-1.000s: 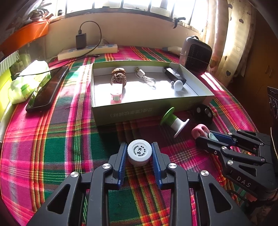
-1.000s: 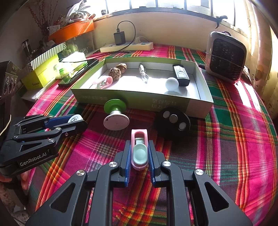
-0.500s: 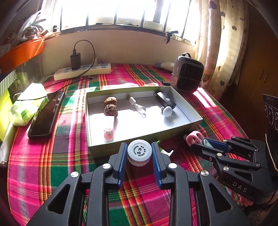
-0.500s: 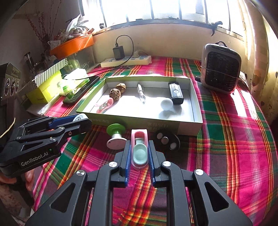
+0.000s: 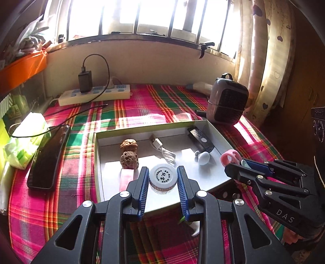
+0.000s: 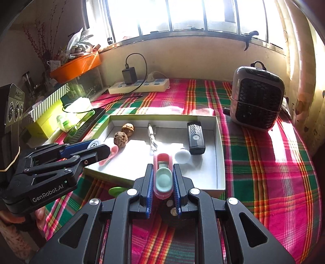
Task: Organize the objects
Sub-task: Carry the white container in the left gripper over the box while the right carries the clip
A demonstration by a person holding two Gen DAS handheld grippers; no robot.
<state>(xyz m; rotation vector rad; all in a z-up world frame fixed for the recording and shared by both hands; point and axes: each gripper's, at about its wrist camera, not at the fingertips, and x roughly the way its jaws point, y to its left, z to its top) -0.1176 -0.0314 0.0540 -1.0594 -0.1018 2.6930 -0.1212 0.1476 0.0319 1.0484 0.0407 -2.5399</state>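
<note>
Above the open box (image 5: 203, 124) on the table (image 5: 61, 203), each hand-held gripper grips one item — left (image 5: 162, 178) clamps the white-capped jar (image 5: 163, 176), right (image 6: 162, 182) clamps the pink-and-mint case (image 6: 163, 178) — held clear for lowering inside.

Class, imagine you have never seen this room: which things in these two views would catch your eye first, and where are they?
First, the two black grippers in the foreground: the left gripper is clamped on a small white-capped jar, the right gripper on a pink and mint clip. Both hang over the near edge of the open box on the bright plaid tablecloth. Behind, sunlit windows glare above a grey heater at the right.
</note>
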